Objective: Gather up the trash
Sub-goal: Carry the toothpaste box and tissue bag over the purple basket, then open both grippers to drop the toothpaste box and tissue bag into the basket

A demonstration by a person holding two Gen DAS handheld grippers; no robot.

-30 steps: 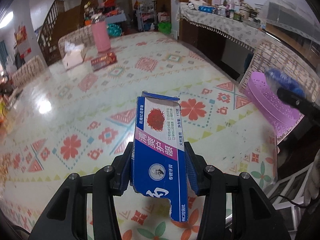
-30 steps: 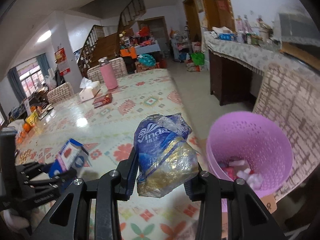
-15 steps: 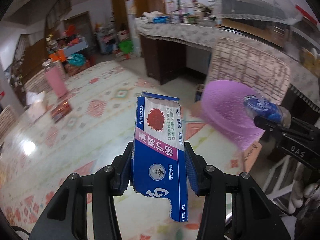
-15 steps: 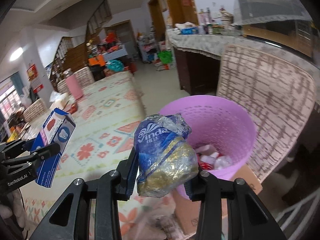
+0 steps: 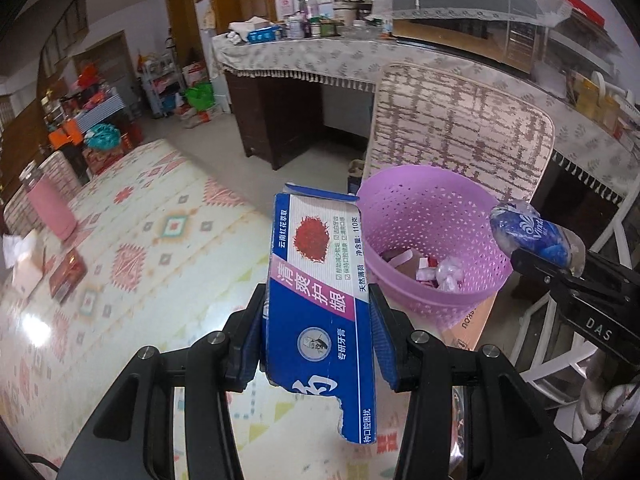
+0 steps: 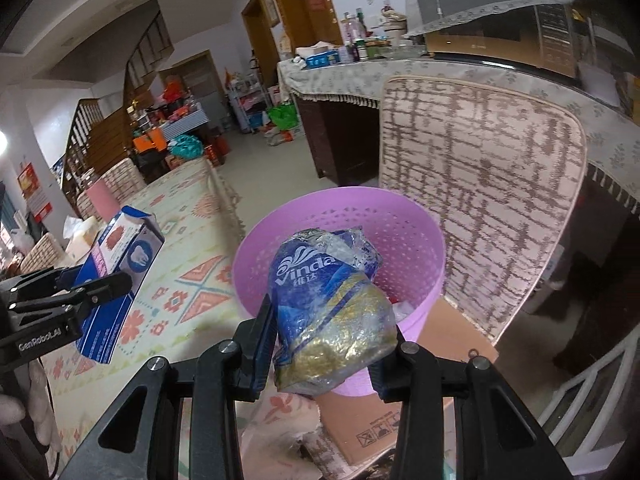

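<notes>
Gripping toothpaste box (image 5: 320, 304) and tissue wrapper (image 6: 328, 312) beside purple basket (image 6: 420, 236)

left hand-held gripper (image 5: 318, 330): clamped, loaded | right hand-held gripper (image 6: 332, 338): clamped (gloved hand, seemingly)

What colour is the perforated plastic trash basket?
Lilac purple, the perforated plastic trash basket shows best in the right wrist view.

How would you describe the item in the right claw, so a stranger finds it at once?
Find the purple perforated bin before the chair. In front of it, the right claw grips a crumpled plastic wrapper. Unlike the flat toothpaste box, it is soft, blue-and-gold, printed "Vinda".
</notes>
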